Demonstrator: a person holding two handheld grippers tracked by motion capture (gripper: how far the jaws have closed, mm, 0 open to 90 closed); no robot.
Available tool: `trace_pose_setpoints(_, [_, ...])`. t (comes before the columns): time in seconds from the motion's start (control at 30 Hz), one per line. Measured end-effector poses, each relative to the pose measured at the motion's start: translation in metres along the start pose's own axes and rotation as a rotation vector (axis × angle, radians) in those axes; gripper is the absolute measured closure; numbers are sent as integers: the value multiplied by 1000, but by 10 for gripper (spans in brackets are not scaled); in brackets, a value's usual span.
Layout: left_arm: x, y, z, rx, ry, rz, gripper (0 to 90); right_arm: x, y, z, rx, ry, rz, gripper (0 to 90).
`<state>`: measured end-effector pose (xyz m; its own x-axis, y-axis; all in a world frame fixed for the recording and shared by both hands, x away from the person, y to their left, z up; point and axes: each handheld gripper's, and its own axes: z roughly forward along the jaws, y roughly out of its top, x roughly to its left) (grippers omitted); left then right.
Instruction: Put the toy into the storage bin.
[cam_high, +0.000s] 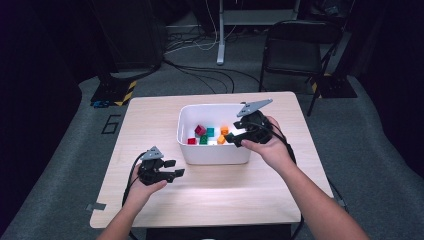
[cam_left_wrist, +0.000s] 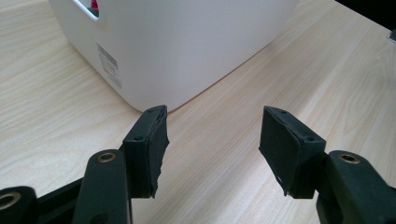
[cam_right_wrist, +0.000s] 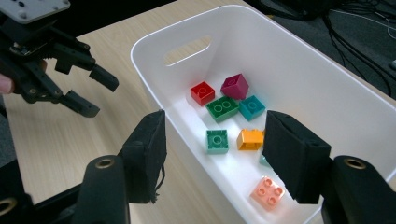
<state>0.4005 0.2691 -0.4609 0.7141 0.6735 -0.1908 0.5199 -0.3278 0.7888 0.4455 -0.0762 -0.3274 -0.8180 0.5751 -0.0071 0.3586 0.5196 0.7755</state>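
Right hand-held gripper (cam_right_wrist: 212, 154) spread, empty, over white bin (cam_right_wrist: 154, 79) rim w/ bricks (cam_right_wrist: 222, 108); left hand-held gripper (cam_left_wrist: 212, 140) spread beside bin.

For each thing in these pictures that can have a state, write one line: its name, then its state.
white bin: upright, uncovered, holding loose bricks.
left gripper: open, empty, beside the bin.
right gripper: open, empty, over the bin.
magenta brick: tilted against its neighbours.
red brick: flat, studs up.
pink brick: flat, studs up.
folding chair: unfolded, unoccupied.

2 black grippers (cam_high: 234, 139), grey plates, brass-ringed jaws
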Motion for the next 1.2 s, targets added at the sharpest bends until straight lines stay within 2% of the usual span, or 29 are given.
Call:
trace_pose_setpoints(0.2, [1,0,-1,2,5,-2,416,6,-14,-6,4,8,-8,385])
trace_pose_setpoints(0.57, [4,-1,-1,0,19,-9,416,29,-35,-11,4,32,-32,381])
trace_pose_setpoints(0.77, [4,-1,-2,3,22,-10,416,36,-49,-5,14,40,-36,378])
trace_pose_setpoints(0.87, [5,-2,-1,-6,25,-15,416,37,-57,-2,13,46,-18,377])
trace_pose_setpoints(1.03, [6,-2,-1,-5,24,-17,416,39,-69,5,14,43,0,376])
trace_pose_setpoints(1.2, [7,-2,-2,2,26,-17,416,42,-79,11,18,32,-4,376])
